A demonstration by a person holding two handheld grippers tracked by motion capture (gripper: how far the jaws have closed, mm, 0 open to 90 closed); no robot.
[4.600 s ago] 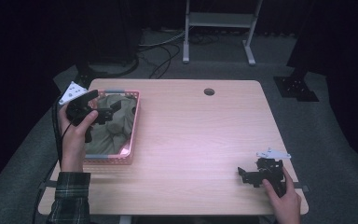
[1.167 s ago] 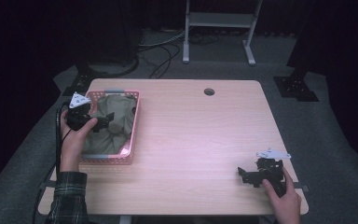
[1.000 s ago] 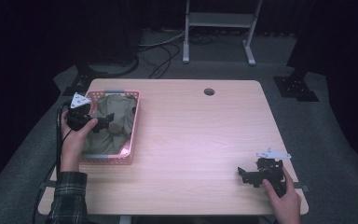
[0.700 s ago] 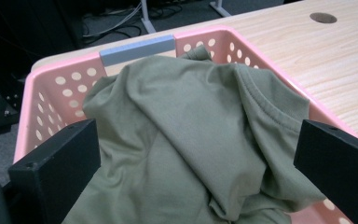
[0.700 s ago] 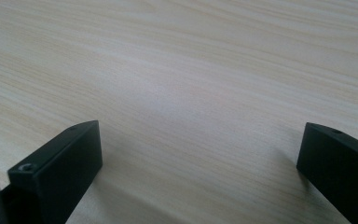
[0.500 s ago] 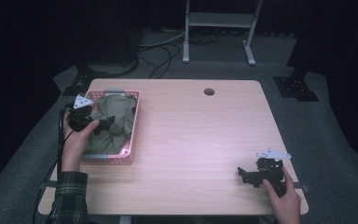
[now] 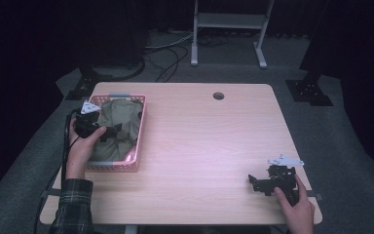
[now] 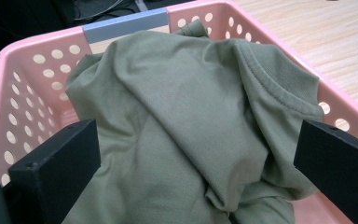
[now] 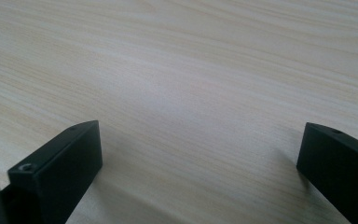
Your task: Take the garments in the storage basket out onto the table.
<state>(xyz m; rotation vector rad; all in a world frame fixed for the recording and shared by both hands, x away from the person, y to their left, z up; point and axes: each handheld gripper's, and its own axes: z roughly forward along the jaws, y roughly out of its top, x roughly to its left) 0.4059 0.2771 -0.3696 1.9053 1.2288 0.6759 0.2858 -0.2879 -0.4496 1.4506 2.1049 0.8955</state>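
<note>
My left gripper [image 7: 108, 132] hangs over the pink basket [image 7: 141, 127] at the table's [image 7: 209, 146] left edge, jaws spread wide with nothing between them, and the olive shirt [image 8: 186, 116] lies bunched inside — so I would come straight down on the raised fold by the ribbed collar [image 8: 279, 91], clear of the basket wall, and close on a thick bite of cloth so it will not slip. My right gripper [image 7: 259, 184] sits low near the front right corner, jaws also wide and empty over bare wood — it can stay there.
</note>
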